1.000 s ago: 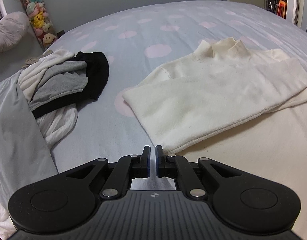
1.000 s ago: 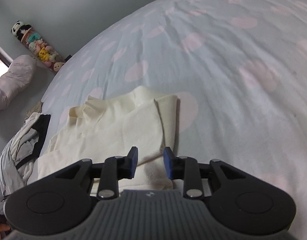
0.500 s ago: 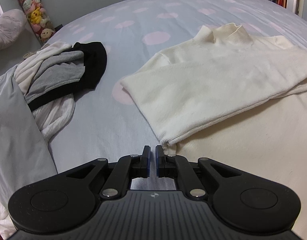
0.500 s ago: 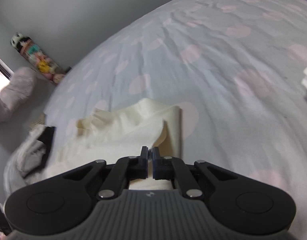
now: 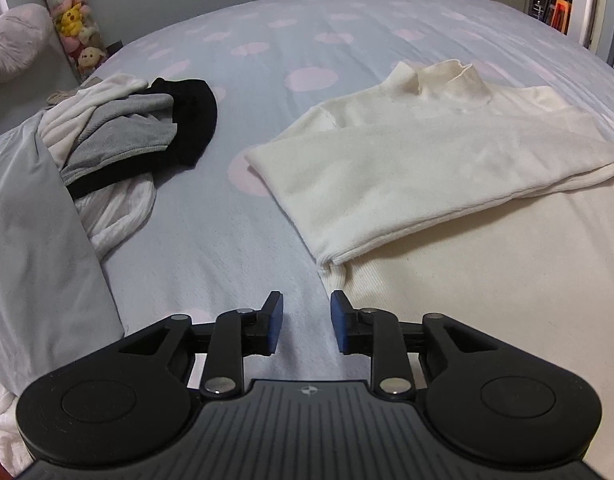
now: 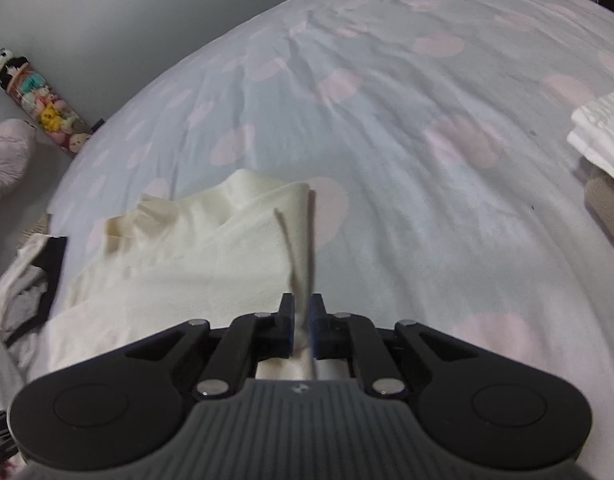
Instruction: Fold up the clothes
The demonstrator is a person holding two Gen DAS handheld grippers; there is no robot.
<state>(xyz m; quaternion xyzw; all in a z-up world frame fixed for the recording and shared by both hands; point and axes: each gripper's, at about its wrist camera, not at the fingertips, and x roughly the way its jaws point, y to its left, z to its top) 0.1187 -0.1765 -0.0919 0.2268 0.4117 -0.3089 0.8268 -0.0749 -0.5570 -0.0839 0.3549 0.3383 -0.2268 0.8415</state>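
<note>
Cream turtleneck sweater [image 5: 427,168], one, lay flat on bed [image 5: 267,60], sleeve folded across body, collar toward far edge. One heap of unfolded clothes [image 5: 119,132], white, grey, black, sat near left edge of bed. One folded white stack [image 6: 603,136] lay at right edge. Left gripper [image 5: 303,322] hovered low over sheet just beside sweater hem, jaws parted, nothing between. Right gripper [image 6: 303,324] raised, jaws pinching lifted sweater fabric edge.
</note>
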